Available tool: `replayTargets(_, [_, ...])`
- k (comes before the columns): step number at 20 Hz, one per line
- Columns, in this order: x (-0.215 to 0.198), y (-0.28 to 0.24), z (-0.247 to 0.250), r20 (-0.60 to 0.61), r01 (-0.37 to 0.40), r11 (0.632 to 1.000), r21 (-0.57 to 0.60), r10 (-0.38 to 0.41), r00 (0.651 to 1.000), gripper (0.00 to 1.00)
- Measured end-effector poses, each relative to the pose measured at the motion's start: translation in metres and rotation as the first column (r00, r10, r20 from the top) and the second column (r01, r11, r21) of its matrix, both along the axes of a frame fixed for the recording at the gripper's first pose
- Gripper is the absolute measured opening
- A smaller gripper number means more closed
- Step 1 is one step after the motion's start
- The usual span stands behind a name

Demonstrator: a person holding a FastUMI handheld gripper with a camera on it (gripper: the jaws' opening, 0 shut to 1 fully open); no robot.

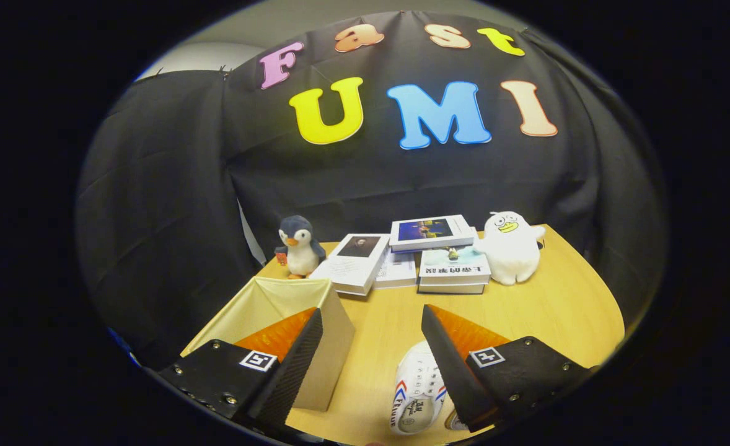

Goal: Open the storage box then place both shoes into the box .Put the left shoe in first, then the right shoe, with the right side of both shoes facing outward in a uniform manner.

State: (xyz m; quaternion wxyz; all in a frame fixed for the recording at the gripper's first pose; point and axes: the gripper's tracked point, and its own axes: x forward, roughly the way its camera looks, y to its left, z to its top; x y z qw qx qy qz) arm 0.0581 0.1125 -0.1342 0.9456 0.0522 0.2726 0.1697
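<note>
— Where does the hand-held gripper stand?

— Its two fingers are spread wide apart with nothing between them but bare tabletop. It hangs above the near part of a light wooden table.

— And the box?

— A beige fabric storage box with an open top stands under the left finger. The finger covers part of its mouth, so I cannot tell what, if anything, lies inside; the inner walls that show are plain and pale.

— The shoes?

— One white sneaker with red and blue stripes on its side lies on the table just beside the right finger, its inner sole turned up. That finger hides part of it, and a scrap of something white past the finger is too cut off to name. The shoe is outside the box, apart from it.

— Beyond the fingers?

— At the far side of the table, a small dark-blue and white plush penguin stands upright. Next to it lie several white-covered books, some stacked. A white plush duck with a yellow beak sits just beside the books, touching the stack.
</note>
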Motion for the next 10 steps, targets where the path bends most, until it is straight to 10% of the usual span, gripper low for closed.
replayTargets(10, [-0.003,-0.044,-0.081,-0.161,0.045,0.998,-0.053,-0.053,0.986,0.97])
